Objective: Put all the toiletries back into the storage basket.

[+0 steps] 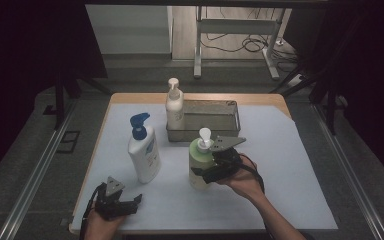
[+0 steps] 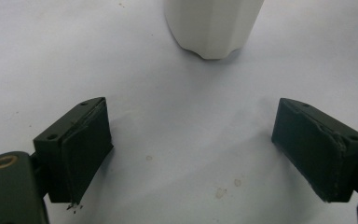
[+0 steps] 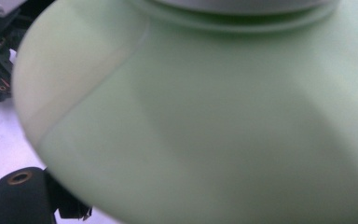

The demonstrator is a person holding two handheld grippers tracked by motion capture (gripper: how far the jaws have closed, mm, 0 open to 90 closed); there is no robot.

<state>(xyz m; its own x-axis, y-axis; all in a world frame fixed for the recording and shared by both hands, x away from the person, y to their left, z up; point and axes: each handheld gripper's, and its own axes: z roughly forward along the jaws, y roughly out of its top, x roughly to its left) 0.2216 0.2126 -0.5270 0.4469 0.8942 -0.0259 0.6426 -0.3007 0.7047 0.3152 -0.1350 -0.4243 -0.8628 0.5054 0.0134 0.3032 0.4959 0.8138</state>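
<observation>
- Green pump bottle upright on the white mat, right of centre, just in front of the metal tray; white pump head on top, spout toward the tray.
- Very close in the right gripper view, pale green shoulder and white collar across nearly the whole picture.
- Clamped on the bottle's body from its right side by the right gripper; jaws wide around the bottle, pads against its wall, grey three-cornered plate level with the pump head; right hand behind, forearm from the bottom edge.
- Just left of the green bottle, apart from it: white bottle with a blue pump, upright, label toward the camera; its pale base at the top of the left gripper view.
- Farther back, a white bottle with a white pump, upright at the left end of the tray.
- Left gripper low at the near left corner of the mat, well apart from all three bottles; jaws spread wide, nothing between them, bare stained mat under the pads.
- Wooden table edge beyond the mat; cables on the floor behind.
</observation>
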